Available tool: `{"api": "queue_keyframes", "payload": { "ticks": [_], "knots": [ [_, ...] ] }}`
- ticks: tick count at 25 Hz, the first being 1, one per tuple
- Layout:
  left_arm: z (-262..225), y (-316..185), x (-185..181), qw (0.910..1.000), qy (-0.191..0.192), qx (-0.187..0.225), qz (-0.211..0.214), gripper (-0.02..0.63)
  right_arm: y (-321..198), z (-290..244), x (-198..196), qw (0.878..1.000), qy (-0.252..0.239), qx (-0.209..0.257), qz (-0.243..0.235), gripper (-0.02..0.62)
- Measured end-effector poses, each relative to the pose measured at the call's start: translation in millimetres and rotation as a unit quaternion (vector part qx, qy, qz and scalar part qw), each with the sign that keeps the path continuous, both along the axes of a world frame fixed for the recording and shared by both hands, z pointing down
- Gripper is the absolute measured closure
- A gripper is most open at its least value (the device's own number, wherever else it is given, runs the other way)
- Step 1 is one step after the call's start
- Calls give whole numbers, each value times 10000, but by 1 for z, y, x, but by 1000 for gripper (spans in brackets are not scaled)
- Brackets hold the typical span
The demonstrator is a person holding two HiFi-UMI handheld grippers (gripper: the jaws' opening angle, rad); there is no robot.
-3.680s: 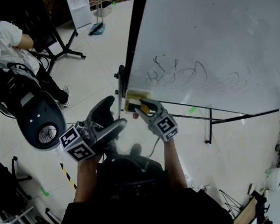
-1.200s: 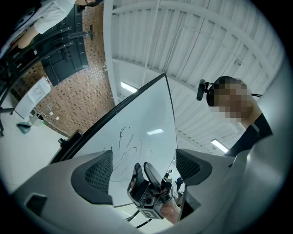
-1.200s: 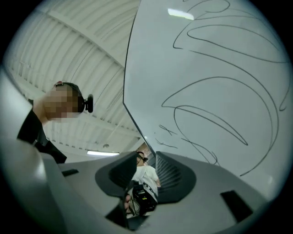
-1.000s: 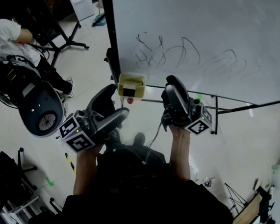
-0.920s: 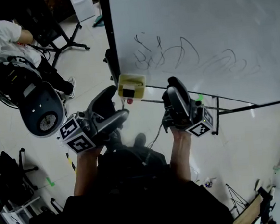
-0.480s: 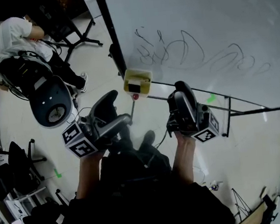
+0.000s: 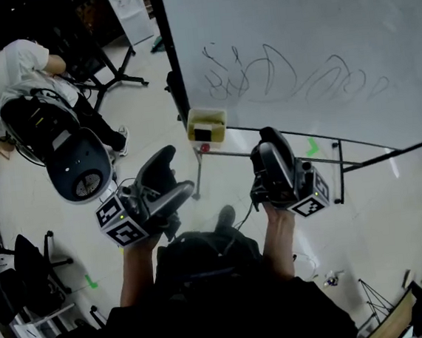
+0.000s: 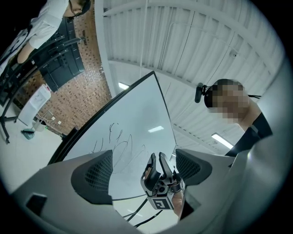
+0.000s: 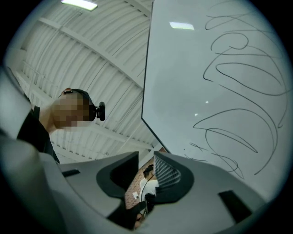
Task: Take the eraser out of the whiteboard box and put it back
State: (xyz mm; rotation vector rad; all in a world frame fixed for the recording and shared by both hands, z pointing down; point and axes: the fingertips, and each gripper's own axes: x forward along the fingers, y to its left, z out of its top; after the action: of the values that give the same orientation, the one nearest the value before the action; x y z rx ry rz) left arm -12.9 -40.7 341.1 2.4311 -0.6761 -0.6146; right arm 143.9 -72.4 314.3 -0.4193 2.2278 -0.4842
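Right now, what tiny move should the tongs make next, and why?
Probably swing the right tongs left toward the yellow box at the corner of the whiteboard. The eraser seems to sit inside the box, while the right tongs hang apart from it, empty; their jaws have just been closing on nothing.

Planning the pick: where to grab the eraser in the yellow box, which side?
Probably the exposed top of the eraser, the dark block in the yellow box by the whiteboard. Come from above: the box walls enclose its sides; only the top looks open.
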Motion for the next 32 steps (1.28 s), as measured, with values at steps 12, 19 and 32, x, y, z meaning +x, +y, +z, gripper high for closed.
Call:
{"api": "queue_keyframes", "payload": {
  "ticks": [12,19,32],
  "knots": [
    [-4,75,-64,9967,383,125,704,178,100,-25,-63,9959,472,68,763,477],
    [9,129,-99,9933,582,99,991,178,168,-21,-103,9917,685,15,1092,477],
    [10,175,-121,9874,761,128,1380,178,231,-23,-129,9861,847,-27,1427,477]
  ]
}}
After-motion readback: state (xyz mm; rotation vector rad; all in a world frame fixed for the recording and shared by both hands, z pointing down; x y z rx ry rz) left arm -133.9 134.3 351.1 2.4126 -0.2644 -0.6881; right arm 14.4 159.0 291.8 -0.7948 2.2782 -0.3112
